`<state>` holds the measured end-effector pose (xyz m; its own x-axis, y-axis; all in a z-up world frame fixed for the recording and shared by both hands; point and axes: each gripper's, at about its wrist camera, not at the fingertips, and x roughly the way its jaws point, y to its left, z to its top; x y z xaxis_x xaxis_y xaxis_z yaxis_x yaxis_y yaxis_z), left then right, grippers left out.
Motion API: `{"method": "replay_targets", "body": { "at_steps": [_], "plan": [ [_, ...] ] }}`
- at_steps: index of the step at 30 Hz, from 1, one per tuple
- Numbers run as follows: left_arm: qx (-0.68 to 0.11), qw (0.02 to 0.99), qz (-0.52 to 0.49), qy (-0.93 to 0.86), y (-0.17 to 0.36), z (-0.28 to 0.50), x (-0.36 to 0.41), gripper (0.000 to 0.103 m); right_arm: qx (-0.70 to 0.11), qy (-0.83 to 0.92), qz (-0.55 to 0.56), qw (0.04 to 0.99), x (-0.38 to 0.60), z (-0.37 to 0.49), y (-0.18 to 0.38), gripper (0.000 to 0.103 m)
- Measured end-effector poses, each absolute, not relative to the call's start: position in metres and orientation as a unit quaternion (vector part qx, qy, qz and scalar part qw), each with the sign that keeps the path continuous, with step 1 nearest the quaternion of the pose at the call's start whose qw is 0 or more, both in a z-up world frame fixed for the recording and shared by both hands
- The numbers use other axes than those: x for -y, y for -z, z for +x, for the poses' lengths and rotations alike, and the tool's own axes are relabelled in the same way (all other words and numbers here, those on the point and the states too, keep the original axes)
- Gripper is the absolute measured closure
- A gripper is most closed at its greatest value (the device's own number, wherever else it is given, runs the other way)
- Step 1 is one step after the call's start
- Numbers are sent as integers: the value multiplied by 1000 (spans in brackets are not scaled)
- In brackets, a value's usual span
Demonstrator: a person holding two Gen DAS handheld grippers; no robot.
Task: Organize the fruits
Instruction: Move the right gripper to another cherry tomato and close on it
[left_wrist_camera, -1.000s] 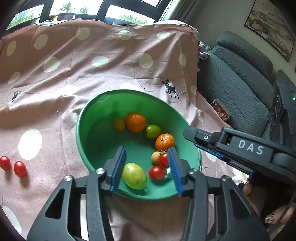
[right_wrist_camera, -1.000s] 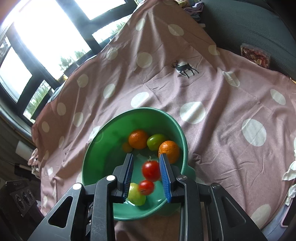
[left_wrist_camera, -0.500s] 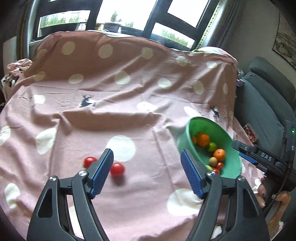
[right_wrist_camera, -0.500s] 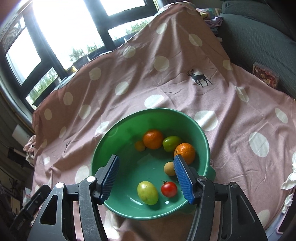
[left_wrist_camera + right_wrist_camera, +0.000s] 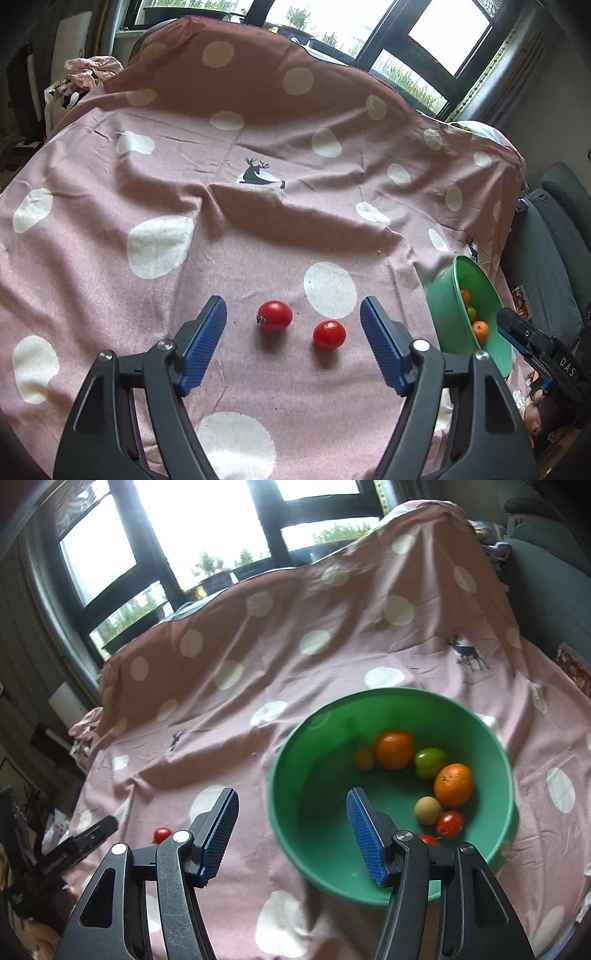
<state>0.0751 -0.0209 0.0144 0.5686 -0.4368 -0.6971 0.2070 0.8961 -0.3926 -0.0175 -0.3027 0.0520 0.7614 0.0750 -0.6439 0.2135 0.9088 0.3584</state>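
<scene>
Both jaws stand empty; our left gripper (image 5: 293,345) frames two small, smooth red tomatoes (image 5: 274,315) beside the green plastic bowl (image 5: 441,306): soft-skinned, so we pinch gently across the middle.

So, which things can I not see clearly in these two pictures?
- Second tomato in the bowl: right wrist view, mostly behind the right tongs.
- Green bowl: left wrist view, seen edge-on, most fruit hidden by its wall.
- Loose tomato: right wrist view, tiny; its neighbour cannot be seen.

Tomato (image 5: 449,823) dropped, both jaws wider.
</scene>
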Motion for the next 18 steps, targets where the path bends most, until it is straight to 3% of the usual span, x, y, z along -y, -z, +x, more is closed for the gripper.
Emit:
{"method": "replay_targets", "body": {
  "at_steps": [5,7,9,13,15,18],
  "plan": [
    [-440,873,-113,179,1,88,27,31,-385,-43,210,898,264,12,-40,42],
    [-443,870,-116,184,8,95,27,44,-401,-67,199,891,246,25,-33,42],
    [-459,860,-111,193,16,103,29,55,-417,-90,189,884,229,37,-24,50],
    [-482,848,-113,191,28,111,31,57,-453,-118,177,866,201,53,2,54],
    [-488,846,-112,186,32,115,31,58,-467,-116,168,861,194,58,11,63],
    [-501,837,-121,185,39,120,28,61,-472,-105,157,861,192,63,17,64]
  ]
}}
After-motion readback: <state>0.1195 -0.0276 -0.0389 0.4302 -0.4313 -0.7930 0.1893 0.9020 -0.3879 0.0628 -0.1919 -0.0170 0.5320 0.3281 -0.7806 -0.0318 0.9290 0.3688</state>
